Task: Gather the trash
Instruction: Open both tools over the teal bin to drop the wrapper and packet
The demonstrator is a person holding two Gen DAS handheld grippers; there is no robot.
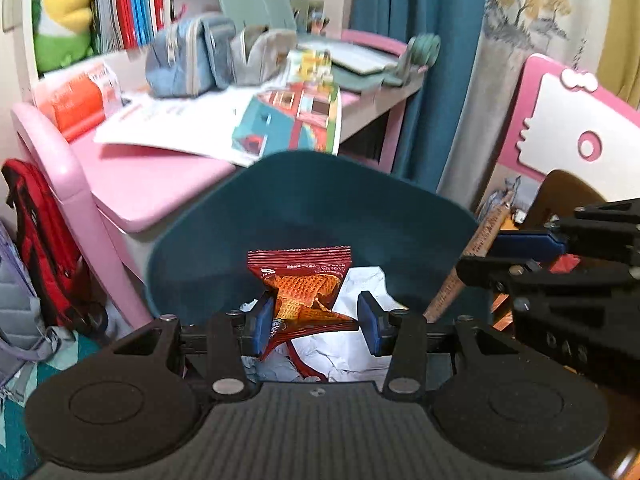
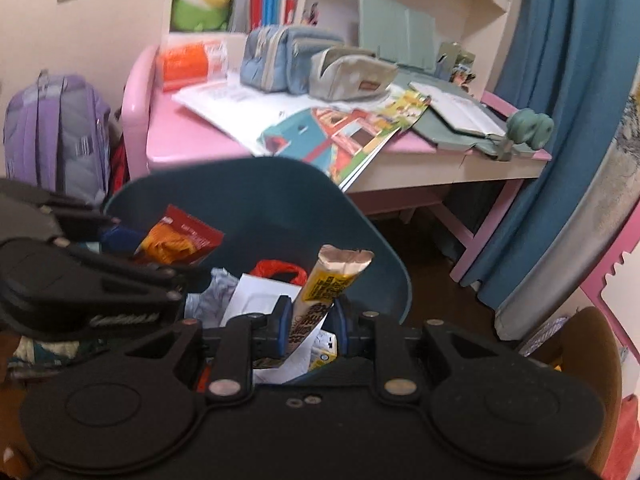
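A dark teal trash bin [image 1: 312, 208] stands before the pink desk and holds crumpled white paper [image 1: 360, 344]. My left gripper [image 1: 316, 322] is open over the bin; a red snack wrapper [image 1: 304, 284] sits between its blue pads, touching the left pad, loose from the right. The right gripper [image 2: 310, 328] is shut on a yellow and tan snack wrapper [image 2: 334, 280] above the bin [image 2: 280, 200]. The red wrapper [image 2: 180, 240] and the left gripper [image 2: 92, 276] show at the left of the right wrist view. The right gripper [image 1: 560, 256] shows at the right of the left wrist view.
The pink desk [image 1: 152, 184] behind the bin carries open books [image 2: 332, 132], pencil cases [image 2: 288, 62] and a green folder [image 2: 460, 120]. Backpacks [image 2: 56, 136] lean at its left. A blue curtain [image 2: 560, 120] and a pink chair [image 1: 568, 120] stand right.
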